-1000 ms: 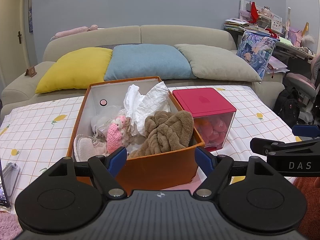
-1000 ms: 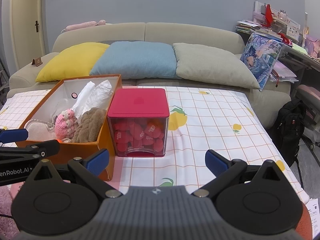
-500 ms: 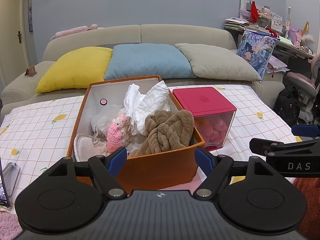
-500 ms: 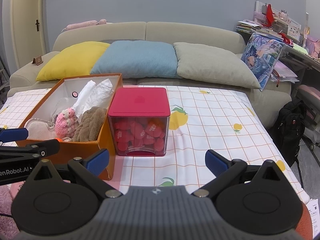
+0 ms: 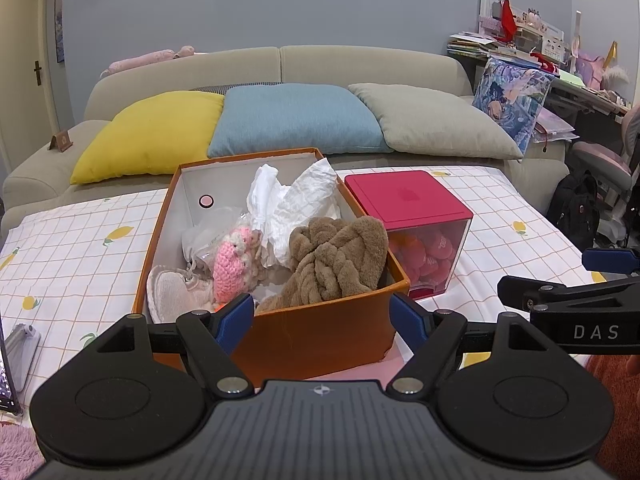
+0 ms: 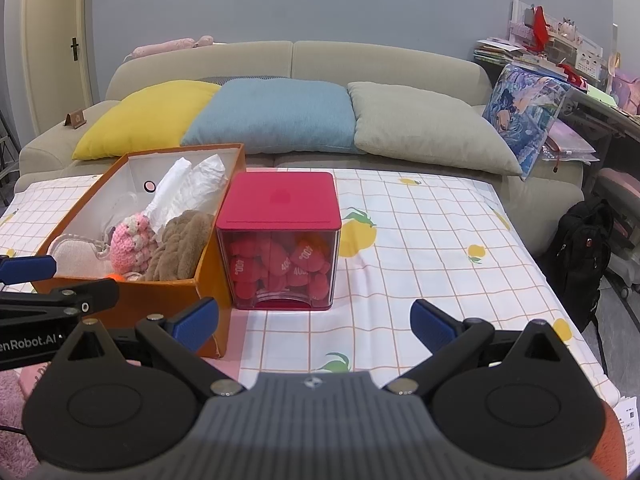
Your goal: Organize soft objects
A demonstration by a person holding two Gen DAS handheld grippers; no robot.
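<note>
An orange box [image 5: 312, 332] stands on the checked tablecloth and holds a brown knotted plush [image 5: 336, 260], a pink crochet toy [image 5: 230, 264], white crumpled cloth [image 5: 296, 204] and a beige pad [image 5: 168, 292]. The box also shows in the right wrist view [image 6: 132, 304]. My left gripper [image 5: 322, 318] is open and empty just in front of the box. My right gripper [image 6: 314, 326] is open and empty, in front of a clear cube with a red lid [image 6: 280, 240] full of red soft pieces.
A sofa [image 6: 292, 64] with yellow, blue and grey cushions runs behind the table. A phone [image 5: 20, 344] lies at the table's left edge. A black backpack [image 6: 580, 248] and a cluttered desk stand to the right. A pink fluffy rug [image 5: 16, 448] lies below.
</note>
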